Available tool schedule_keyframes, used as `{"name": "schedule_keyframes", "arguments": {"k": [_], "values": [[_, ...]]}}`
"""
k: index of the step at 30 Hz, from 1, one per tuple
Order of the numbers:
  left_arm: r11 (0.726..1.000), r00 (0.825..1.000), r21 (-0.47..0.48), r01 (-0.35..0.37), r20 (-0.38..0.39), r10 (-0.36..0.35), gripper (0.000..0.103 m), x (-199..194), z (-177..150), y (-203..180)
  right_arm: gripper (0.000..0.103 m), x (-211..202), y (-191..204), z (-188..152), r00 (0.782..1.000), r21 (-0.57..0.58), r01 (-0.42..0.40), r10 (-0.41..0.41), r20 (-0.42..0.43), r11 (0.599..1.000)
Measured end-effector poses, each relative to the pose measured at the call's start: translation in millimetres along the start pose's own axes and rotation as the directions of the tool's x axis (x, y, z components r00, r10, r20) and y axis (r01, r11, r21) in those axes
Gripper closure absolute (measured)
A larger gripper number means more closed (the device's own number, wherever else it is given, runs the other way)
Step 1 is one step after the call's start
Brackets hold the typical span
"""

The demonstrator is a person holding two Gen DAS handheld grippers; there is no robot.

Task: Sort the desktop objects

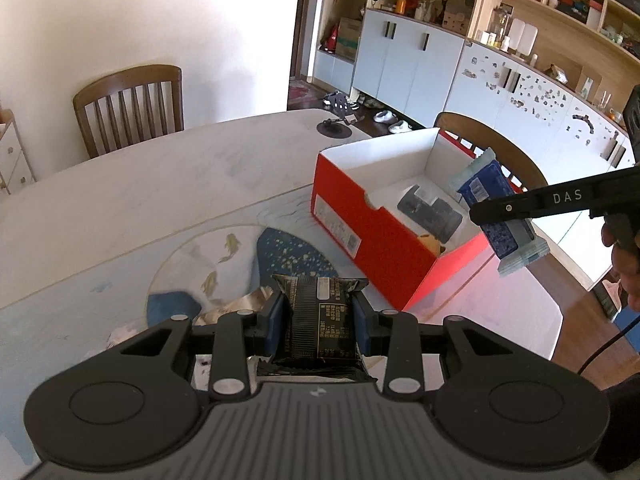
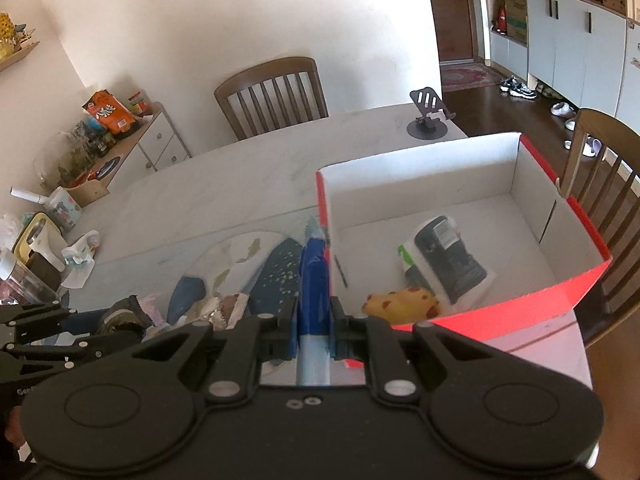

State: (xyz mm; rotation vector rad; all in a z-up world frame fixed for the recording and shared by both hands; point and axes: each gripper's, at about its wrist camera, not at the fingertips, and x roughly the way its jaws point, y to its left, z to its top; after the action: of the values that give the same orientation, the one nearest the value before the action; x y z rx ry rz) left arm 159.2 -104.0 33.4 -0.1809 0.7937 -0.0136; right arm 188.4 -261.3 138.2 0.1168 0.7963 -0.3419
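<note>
My left gripper is shut on a black snack packet, held above the table mat. My right gripper is shut on a blue snack packet, seen edge-on; in the left wrist view the right gripper holds the blue packet above the right edge of the red box. The open red box holds a dark pouch and a yellow spotted toy.
More snack packets lie on the mat left of the box. A phone stand sits at the table's far edge. Wooden chairs stand behind and right of the table. Clutter crowds the left end.
</note>
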Motion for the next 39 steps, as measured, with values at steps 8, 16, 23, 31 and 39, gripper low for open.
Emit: {"name": "schedule_keyframes", "arguments": {"k": [8, 16, 23, 31, 39], "values": [[1.0, 1.0, 0.03, -0.008, -0.002, 0.008, 0.069, 13.0, 21.4, -22.3, 0.09, 1.6, -28.3, 22.7, 1.0, 0.0, -0.011, 0.011, -0.02, 1.0], [0.998, 1.0, 0.063, 0.011, -0.009, -0.01, 0.069, 32.8, 42.0, -43.2, 0.09, 4.9, -51.5, 36.6, 0.999, 0.018, 0.016, -0.015, -0.03, 1.0], [0.993, 0.999, 0.107, 0.042, -0.02, -0.04, 0.069, 56.2, 61.5, -65.0, 0.09, 6.9, -73.6, 46.7, 0.998, 0.036, 0.057, -0.056, -0.022, 0.998], [0.983, 0.998, 0.168, 0.069, -0.026, -0.066, 0.069, 81.2, 86.3, -88.8, 0.09, 10.1, -98.1, 59.8, 0.994, 0.061, 0.109, -0.108, -0.022, 0.992], [0.976, 0.996, 0.201, 0.082, -0.06, -0.072, 0.069, 113.5, 100.5, -105.1, 0.09, 26.6, -124.0, 66.4, 0.989, 0.081, 0.133, -0.126, -0.083, 0.988]]}}
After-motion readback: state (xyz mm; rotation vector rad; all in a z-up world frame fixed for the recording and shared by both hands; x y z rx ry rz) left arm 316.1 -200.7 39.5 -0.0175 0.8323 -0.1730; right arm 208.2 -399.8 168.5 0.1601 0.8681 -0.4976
